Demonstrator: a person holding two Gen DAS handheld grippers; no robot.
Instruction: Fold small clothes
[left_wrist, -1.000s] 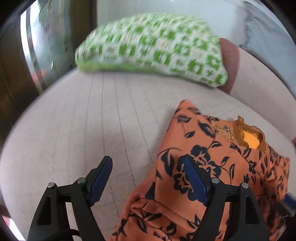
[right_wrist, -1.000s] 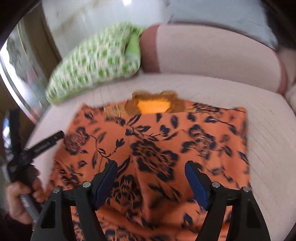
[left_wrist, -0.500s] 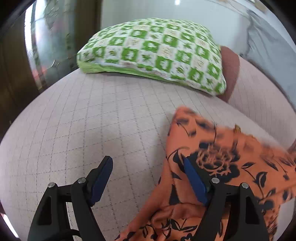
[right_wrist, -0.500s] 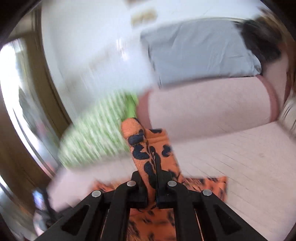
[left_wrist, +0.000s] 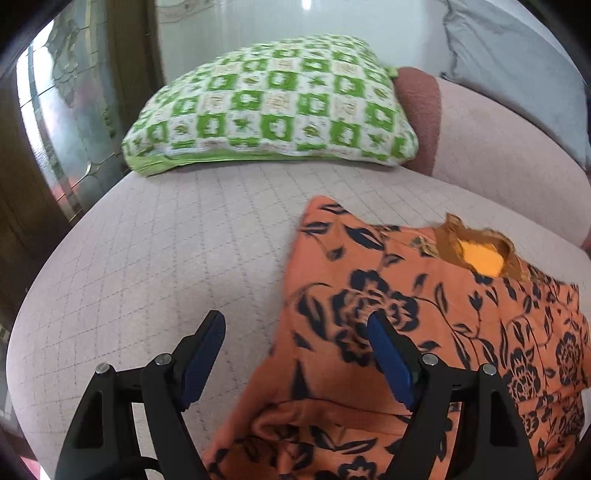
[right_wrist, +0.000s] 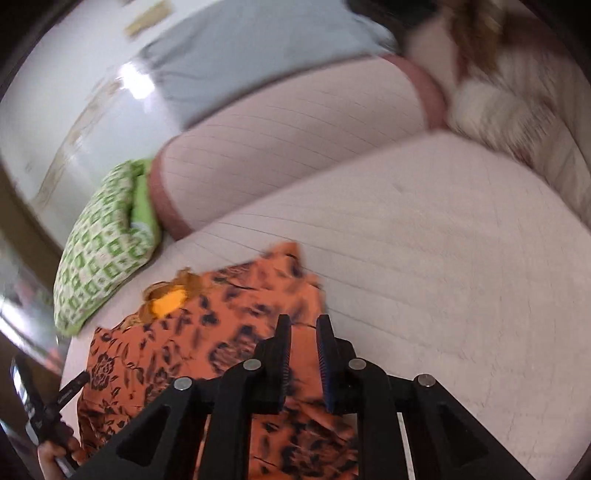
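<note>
An orange garment with dark blue flowers (left_wrist: 424, 295) lies on the pink quilted bed (left_wrist: 166, 240), its yellow-lined neck pointing away. My left gripper (left_wrist: 295, 325) is open, its right finger over the garment's left edge, with nothing pinched. In the right wrist view the garment (right_wrist: 207, 332) lies with its right side folded over. My right gripper (right_wrist: 303, 325) hovers above that folded edge. Its jaws are opening and stand a narrow gap apart, and no cloth is pressed between the pads. The left gripper (right_wrist: 55, 406) shows at the lower left, held by a hand (right_wrist: 55, 454).
A green-and-white checked pillow (left_wrist: 273, 107) lies at the head of the bed, left of a pink bolster (left_wrist: 498, 147) and a grey pillow (left_wrist: 517, 74). A fluffy white thing (right_wrist: 498, 103) sits at the far right. Bare quilt (right_wrist: 443, 258) stretches right of the garment.
The right gripper closed on the garment, lifted it and carried it across. Now its jaws are slightly apart and the cloth lies folded. The left gripper shifted a little and stayed open.
</note>
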